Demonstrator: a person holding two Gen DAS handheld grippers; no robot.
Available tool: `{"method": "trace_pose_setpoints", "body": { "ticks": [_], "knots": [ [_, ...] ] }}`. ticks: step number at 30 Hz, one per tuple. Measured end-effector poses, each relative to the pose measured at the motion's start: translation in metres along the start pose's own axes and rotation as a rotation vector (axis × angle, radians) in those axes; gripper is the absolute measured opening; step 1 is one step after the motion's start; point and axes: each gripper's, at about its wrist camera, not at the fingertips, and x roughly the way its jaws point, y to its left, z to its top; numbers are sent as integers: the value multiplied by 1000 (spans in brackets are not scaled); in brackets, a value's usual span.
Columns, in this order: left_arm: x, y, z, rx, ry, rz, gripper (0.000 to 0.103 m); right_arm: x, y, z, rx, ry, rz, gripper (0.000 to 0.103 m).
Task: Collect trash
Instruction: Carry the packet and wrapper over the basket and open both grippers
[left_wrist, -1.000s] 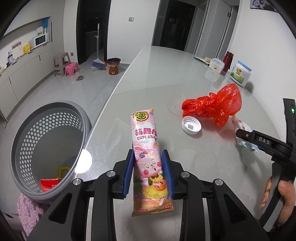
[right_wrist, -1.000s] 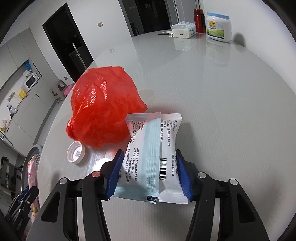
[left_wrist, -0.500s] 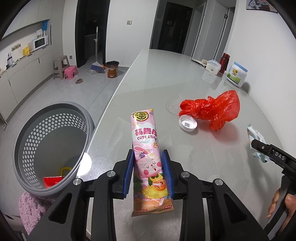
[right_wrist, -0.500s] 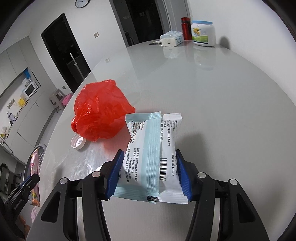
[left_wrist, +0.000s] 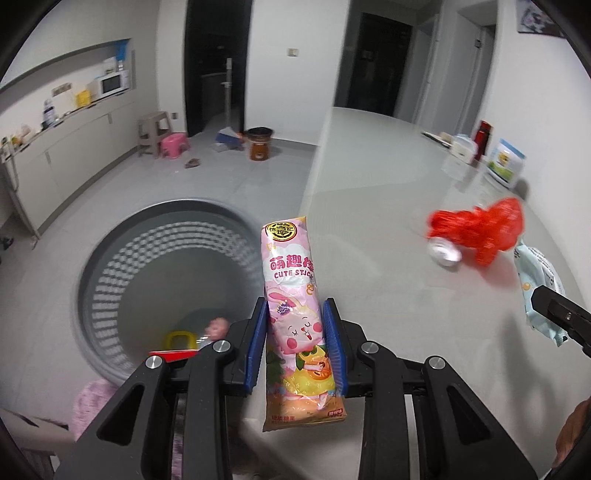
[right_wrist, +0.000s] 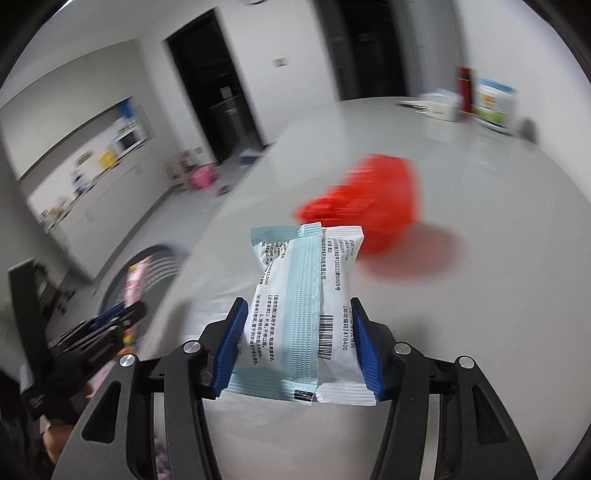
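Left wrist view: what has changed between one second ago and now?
The left gripper, shut on the pink snack packet, has swung from over the table toward the grey basket. The right gripper has lifted its pale blue packet away from the red bag. Both grips, the bag and the white cap are unchanged.

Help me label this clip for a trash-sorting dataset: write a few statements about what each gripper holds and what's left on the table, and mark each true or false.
1. The left gripper is shut on the pink snack packet. True.
2. The right gripper is empty. False: it is shut on the pale blue and white packet.
3. The red plastic bag lies on the table. True.
4. The grey basket stands on the table. False: it stands on the floor beside it.
5. The basket already holds items. True.
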Motion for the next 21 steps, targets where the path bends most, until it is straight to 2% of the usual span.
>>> {"method": "trace_pose_setpoints", "body": {
  "ticks": [3, 11, 21],
  "knots": [
    [3, 31, 0, -34, 4, 40, 31, 27, 37, 8, -60, 34, 79, 54],
    [20, 96, 9, -85, 15, 89, 31, 107, 120, 29, -191, 142, 197, 54],
    [43, 140, 12, -123, 51, 95, 35, 171, 176, 42, -252, 247, 235, 54]
  ]
}}
